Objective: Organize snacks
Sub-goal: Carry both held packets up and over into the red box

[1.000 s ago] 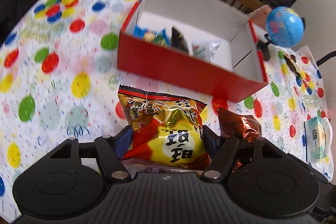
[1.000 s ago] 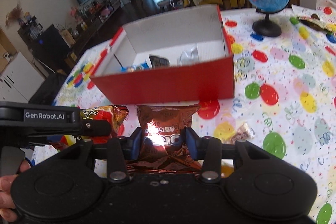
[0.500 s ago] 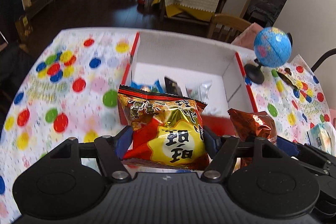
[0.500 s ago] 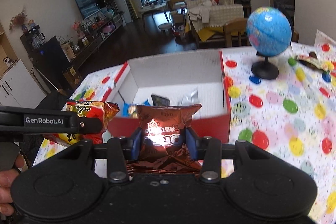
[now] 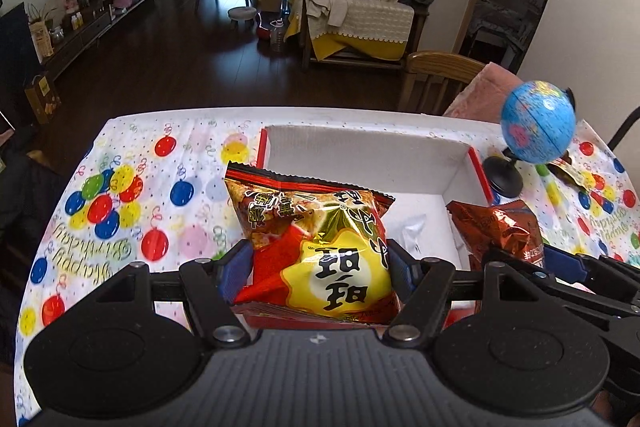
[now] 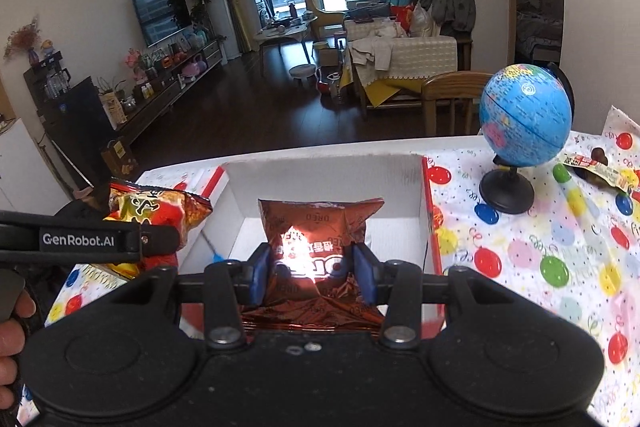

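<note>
1. The left gripper [image 5: 320,265] was closed on a glossy red-and-yellow snack bag with black characters [image 5: 316,247], its blue-padded fingers [image 5: 236,269] pressing the bag's two sides
2. That bag hung above the near-left part of a red cardboard box with a white interior [image 5: 436,157], its crimped top edge pointing away from the camera
3. The right gripper [image 6: 314,269] was clamped on a shiny brown foil Oreo packet [image 6: 320,227], with a bright glare on the foil between the blue pads [image 6: 260,271]
4. In the right wrist view the packet was held over the open box [image 6: 320,171], in front of its white back wall; in the left wrist view the same packet [image 5: 496,227] sat at the box's right side wall
5. The left gripper's arm, marked GenRobot.AI [image 6: 80,239], crossed the left edge of the right wrist view, with the red-and-yellow bag [image 6: 156,211] beside it
6. A small white wrapper [image 5: 412,231] lay on the box floor, and a blue item [image 6: 218,257] showed near the box's left wall
7. The box stood on a white tablecloth printed with coloured balloons [image 6: 540,247]
8. A blue desk globe on a black stand [image 6: 524,123] stood on the cloth just right of the box, and a flat snack wrapper [image 6: 600,171] lay further right
9. A wooden chair [image 6: 452,95] stood behind the table's far edge
</note>
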